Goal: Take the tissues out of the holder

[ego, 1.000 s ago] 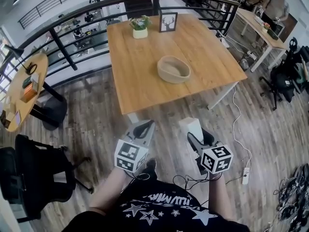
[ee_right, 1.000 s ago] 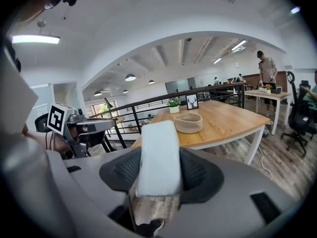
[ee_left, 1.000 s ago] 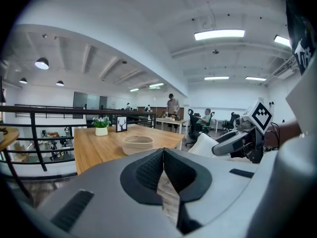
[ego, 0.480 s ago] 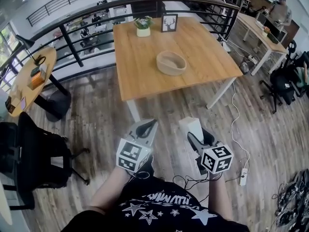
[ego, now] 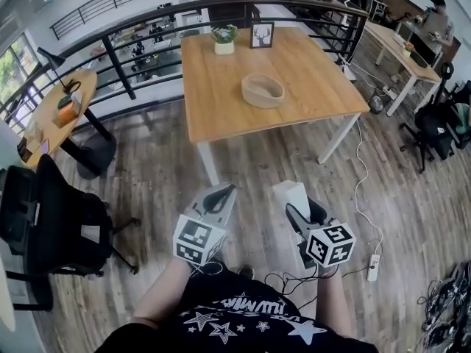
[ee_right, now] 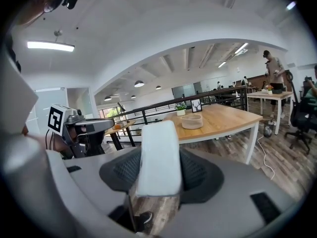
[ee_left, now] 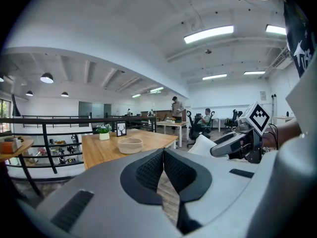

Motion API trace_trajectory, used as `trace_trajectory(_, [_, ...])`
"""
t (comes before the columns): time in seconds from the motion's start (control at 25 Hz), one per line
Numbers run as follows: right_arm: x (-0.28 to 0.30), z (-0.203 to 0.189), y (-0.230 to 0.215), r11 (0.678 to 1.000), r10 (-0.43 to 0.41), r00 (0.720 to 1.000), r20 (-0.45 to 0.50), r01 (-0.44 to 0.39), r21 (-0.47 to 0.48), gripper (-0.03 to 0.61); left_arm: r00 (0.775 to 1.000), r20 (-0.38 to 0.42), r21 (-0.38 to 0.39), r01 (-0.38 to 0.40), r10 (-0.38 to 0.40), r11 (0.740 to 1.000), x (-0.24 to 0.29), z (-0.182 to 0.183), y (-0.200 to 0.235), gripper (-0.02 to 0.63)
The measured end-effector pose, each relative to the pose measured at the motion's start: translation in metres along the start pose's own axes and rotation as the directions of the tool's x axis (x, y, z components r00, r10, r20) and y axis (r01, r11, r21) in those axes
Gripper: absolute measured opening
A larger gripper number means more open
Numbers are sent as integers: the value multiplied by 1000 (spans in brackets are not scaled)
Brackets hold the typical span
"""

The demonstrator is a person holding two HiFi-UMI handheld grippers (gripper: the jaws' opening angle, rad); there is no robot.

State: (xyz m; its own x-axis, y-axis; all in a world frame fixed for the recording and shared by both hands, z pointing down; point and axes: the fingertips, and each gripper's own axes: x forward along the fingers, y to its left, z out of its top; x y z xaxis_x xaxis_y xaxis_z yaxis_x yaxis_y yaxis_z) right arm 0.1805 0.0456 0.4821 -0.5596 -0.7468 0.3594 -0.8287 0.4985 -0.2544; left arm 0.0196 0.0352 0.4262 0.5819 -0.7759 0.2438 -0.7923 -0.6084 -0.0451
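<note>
Tissue pack (ee_right: 158, 143) clamped in right tool (ee_right: 159, 171); left tool (ee_left: 163, 168) fully closed, empty.

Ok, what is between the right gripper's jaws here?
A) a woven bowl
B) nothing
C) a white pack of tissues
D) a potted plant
C: in the right gripper view the right gripper is closed on the white pack of tissues, while the woven bowl and the potted plant sit on the wooden table ahead.
</note>
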Motion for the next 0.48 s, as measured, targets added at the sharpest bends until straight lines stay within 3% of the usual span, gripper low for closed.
trace_trajectory(0.28, [-16, -9, 10, 1000, -11, 1000, 9, 10, 8, 236, 999, -4, 22, 36, -36, 999, -21, -3, -24, 14])
trace_trajectory(0.48, [-10, -12, 36, 1000, 1, 1000, 12, -1, 23, 236, 999, -16, 17, 38, -37, 999, -49, -15, -17, 14])
